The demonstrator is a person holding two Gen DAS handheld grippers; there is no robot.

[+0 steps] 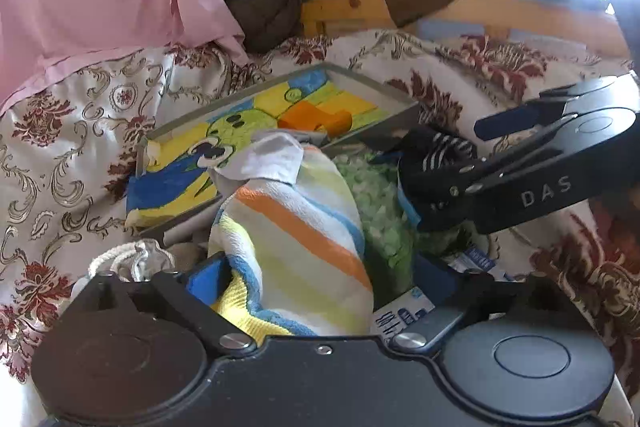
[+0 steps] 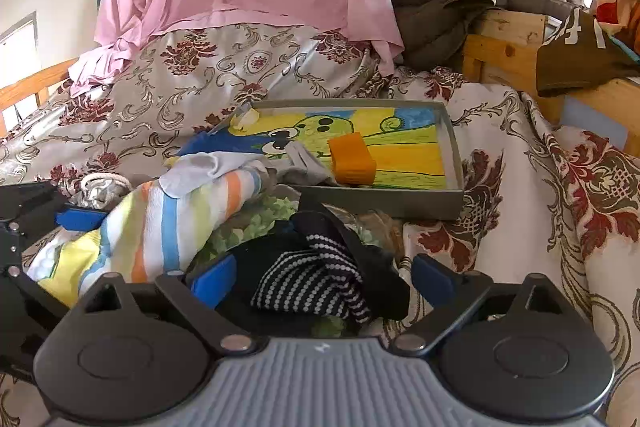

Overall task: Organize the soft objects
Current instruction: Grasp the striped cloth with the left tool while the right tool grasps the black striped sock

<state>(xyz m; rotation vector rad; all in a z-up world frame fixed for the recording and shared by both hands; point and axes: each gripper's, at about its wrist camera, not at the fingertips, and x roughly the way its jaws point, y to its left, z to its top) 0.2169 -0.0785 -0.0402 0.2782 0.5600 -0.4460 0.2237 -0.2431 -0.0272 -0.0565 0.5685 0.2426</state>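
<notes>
Handling | soft, light pastel-striped terry towel is straddled by wide-spread left gripper; bunched middle advised | limp black-and-white dotted knit garment is flanked by wide right gripper

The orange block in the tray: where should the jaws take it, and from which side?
Probably grip the orange block across its two long flat sides, coming from above. It lies loose on the drawing in the grey tray, whose raised walls would likely hinder a low sideways approach.
</notes>
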